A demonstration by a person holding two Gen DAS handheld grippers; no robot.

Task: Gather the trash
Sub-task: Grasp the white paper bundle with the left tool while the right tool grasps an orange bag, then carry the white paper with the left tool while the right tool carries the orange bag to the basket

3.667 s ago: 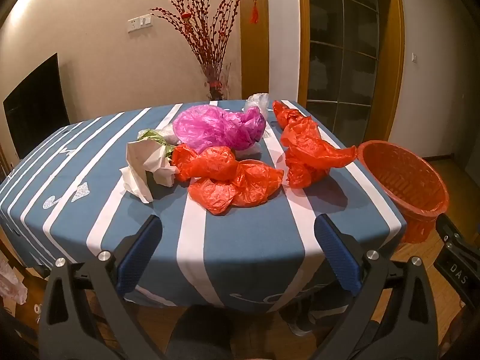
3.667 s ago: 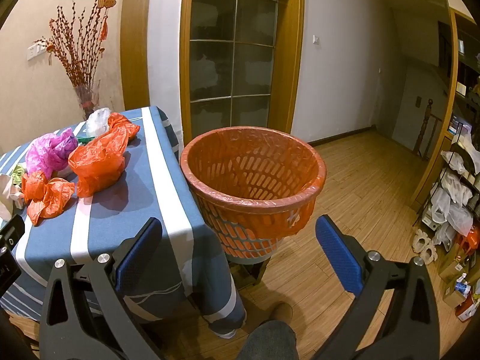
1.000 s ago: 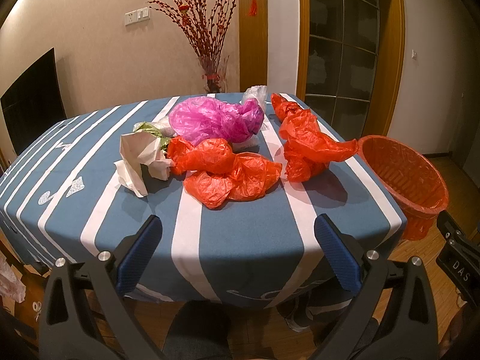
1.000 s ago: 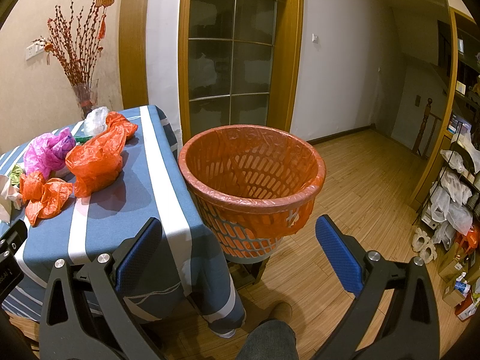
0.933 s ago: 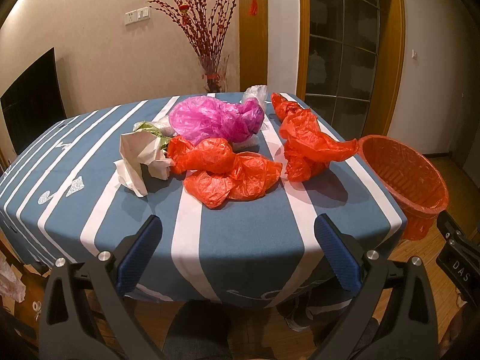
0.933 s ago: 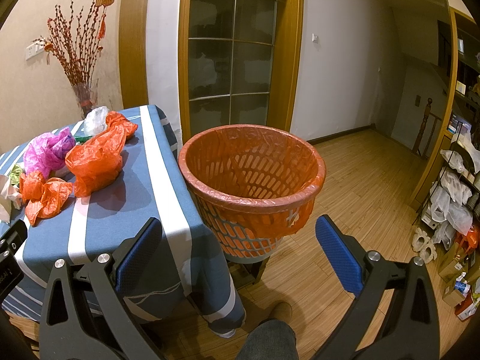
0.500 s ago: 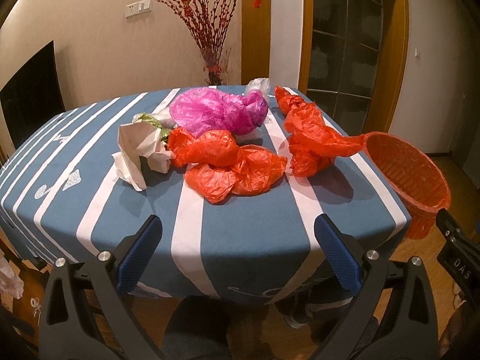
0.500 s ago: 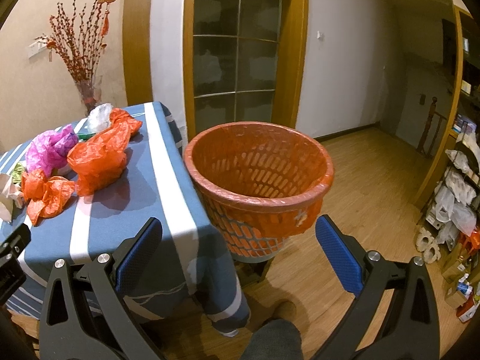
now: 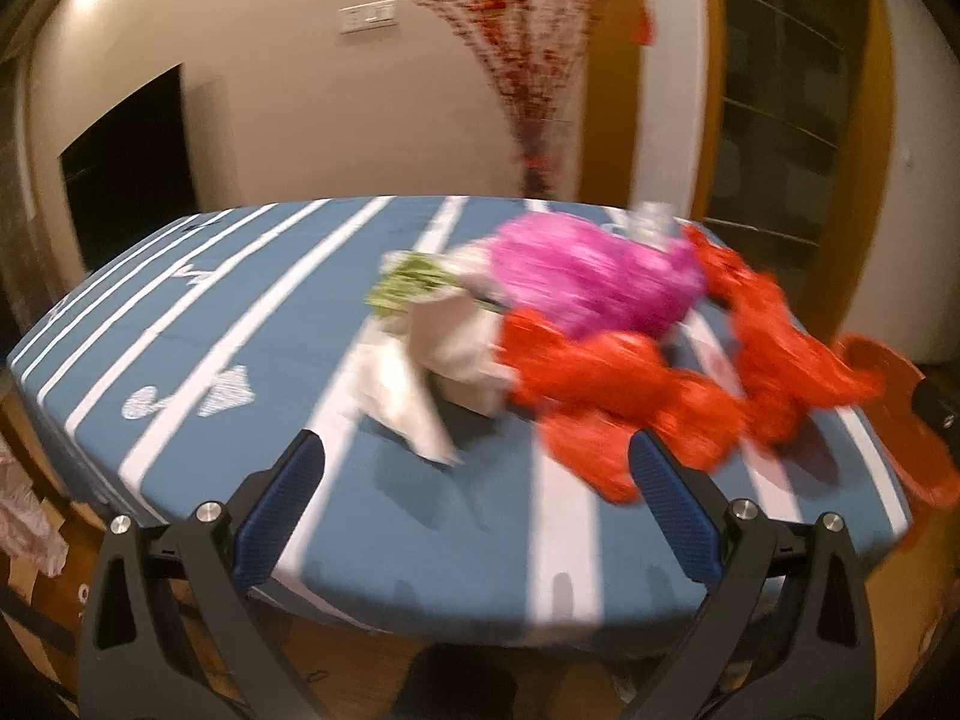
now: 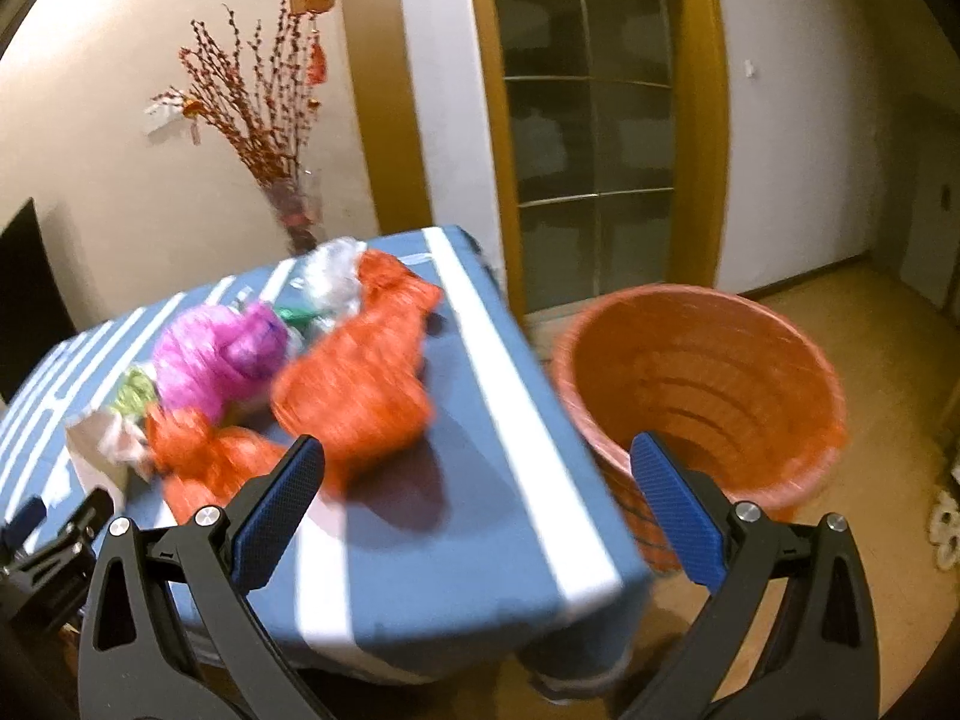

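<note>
item: crumpled trash on striped surface (image 9: 180, 360) — white paper (image 9: 432, 360), pink bag (image 9: 588, 282), orange bags (image 9: 624, 384); orange basket (image 10: 696, 384) beside the edge. left hand-held gripper (image 9: 477, 507) and right hand-held gripper (image 10: 477, 507) both spread wide, empty. risk: light bags may slip the pads or miss the basket.

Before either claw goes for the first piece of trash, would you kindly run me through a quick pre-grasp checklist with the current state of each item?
1. Left claw open and holding nothing: ok.
2. Right claw open and holding nothing: ok.
3. Orange basket upright beside the table, mouth unobstructed: ok.
4. Trash in view on the striped tablecloth: white paper, pink bag, orange bags: ok.
5. Both views steady enough to aim: not ok, both blurred.
6. Basket contents: appears empty; bottom cannot tell.
</note>
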